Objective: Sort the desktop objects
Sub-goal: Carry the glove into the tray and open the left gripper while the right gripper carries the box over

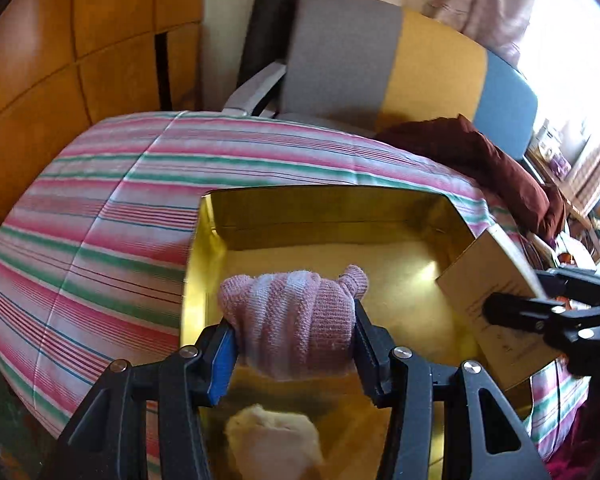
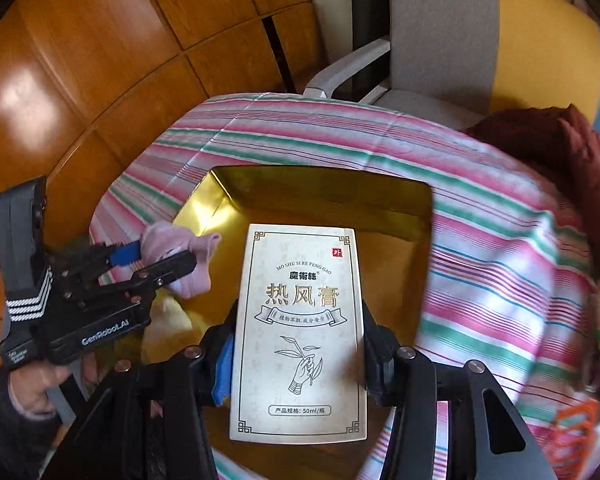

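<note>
Above the gold tray [image 2: 204,204], a pink sock [image 1: 292,316] is clamped in the left gripper [image 1: 294,344] and a cream box [image 2: 300,332] in the right gripper [image 2: 298,344], so a collision could be caused by simultaneous lowering.

Pink knit sock bundle [image 1: 296,312], rolled up, w/ white stripes, is clamped between the left gripper [image 1: 296,344] pads above the gold box [image 1: 328,216]. The box is open & shiny inside, on the striped cloth. Cream carton [image 2: 300,332] w/ Chinese print, flat face up, is pinched in the right gripper [image 2: 298,354] over the box.
</note>
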A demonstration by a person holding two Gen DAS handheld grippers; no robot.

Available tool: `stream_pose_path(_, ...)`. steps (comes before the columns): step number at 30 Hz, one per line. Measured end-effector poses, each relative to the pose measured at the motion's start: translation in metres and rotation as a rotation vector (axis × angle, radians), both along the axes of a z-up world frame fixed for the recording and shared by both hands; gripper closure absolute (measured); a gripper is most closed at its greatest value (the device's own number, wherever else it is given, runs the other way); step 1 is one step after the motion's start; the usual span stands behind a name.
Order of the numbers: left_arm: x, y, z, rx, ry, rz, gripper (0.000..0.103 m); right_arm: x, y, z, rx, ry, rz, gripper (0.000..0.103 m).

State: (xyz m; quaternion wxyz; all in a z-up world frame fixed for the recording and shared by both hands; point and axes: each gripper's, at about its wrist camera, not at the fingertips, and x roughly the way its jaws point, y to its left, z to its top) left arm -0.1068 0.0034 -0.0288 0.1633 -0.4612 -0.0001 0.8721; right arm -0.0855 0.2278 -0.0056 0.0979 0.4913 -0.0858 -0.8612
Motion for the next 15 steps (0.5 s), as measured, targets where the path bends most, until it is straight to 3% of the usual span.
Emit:
stream_pose_path(5,-0.018,-0.015,-0.009,0.036,-0.042,0.013,0.052,-0.023,-0.013,-0.017,-0.025,-0.015,-0.042,0.052)
stream_pose_path(12,-0.034,-0.017,-0.021,0.027,-0.088,0.042,0.05,-0.046,-0.029,-0.043,-0.05,-0.058,-0.083,0.051)
stream_pose_path(15,-0.036,-0.023,-0.026,0.068,-0.122,0.067,0.043,-0.05,-0.034,-0.053,-0.08,-0.079,-0.095,0.05)
